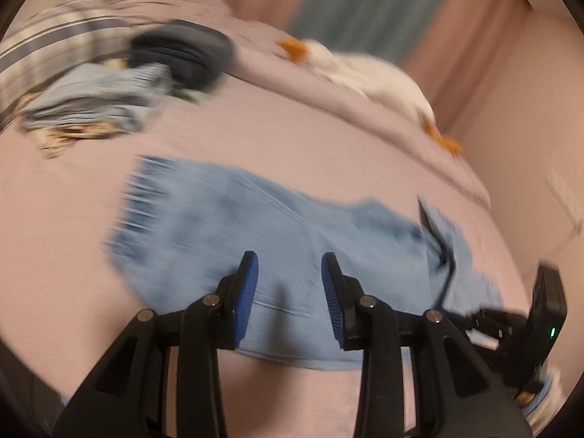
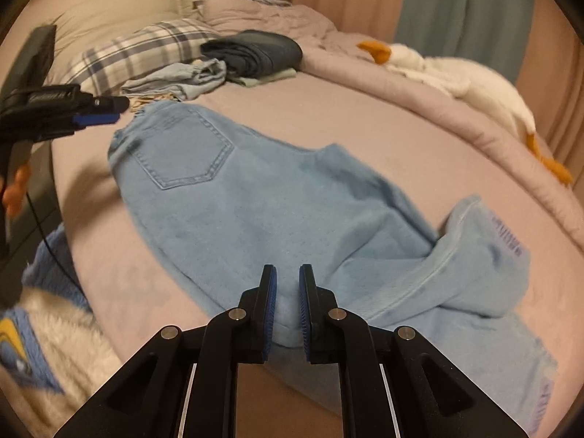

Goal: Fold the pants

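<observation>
Light blue jeans [image 2: 255, 200] lie spread on the pink bed sheet [image 2: 365, 120], with a back pocket [image 2: 182, 153] facing up at the waist end. One leg end [image 2: 485, 255] is folded over on the right. My right gripper [image 2: 287, 270] is shut on a fold of denim at the near edge of the jeans. In the blurred left wrist view, my left gripper [image 1: 289, 259] hovers over the jeans [image 1: 219, 219], open, with nothing between its blue pads. The left gripper [image 2: 109, 113] also shows in the right wrist view, near the waistband.
A dark folded stack [image 2: 255, 51], a crumpled light blue garment [image 2: 182, 80] and a plaid pillow [image 2: 138, 51] sit at the head of the bed. A white goose plush [image 2: 474, 84] lies along the far right edge. A fluffy white and blue item [image 2: 54, 328] is at the near left.
</observation>
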A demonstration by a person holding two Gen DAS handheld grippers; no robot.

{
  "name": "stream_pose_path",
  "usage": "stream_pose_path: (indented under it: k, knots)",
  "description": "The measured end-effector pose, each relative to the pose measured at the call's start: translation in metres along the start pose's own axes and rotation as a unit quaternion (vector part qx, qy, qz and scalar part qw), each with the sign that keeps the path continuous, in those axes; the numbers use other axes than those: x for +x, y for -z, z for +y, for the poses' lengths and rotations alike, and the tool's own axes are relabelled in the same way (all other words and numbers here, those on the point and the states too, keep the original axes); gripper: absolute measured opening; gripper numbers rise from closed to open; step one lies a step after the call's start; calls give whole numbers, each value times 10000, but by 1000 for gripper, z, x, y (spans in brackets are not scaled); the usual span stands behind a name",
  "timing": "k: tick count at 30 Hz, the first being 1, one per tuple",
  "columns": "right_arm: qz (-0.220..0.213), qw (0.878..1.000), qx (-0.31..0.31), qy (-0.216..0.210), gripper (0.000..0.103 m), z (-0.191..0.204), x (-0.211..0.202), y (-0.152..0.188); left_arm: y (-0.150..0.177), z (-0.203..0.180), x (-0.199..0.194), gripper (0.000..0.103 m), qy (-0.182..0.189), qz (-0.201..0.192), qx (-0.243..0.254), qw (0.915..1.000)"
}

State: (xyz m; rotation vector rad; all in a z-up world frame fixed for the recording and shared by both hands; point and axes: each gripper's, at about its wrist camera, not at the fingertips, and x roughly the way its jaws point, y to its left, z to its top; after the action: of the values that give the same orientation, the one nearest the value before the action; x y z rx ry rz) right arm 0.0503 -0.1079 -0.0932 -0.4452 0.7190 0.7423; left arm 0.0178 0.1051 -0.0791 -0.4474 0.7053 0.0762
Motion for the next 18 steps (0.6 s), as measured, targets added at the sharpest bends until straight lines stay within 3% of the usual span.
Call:
stream_pose_path:
  k: [6,12,18]
  knots:
    - [431,9989,148,-97,10,2,27,15,31,-30,49,40,-282,698,807,9939]
    - [423,9987,134,-240,11,-5,18,12,28,-31,50,41,-391,796,942,9916]
    - [156,9992,348,133,14,-29,-4,15,28,-60,46,43,-119,749,1168,9903]
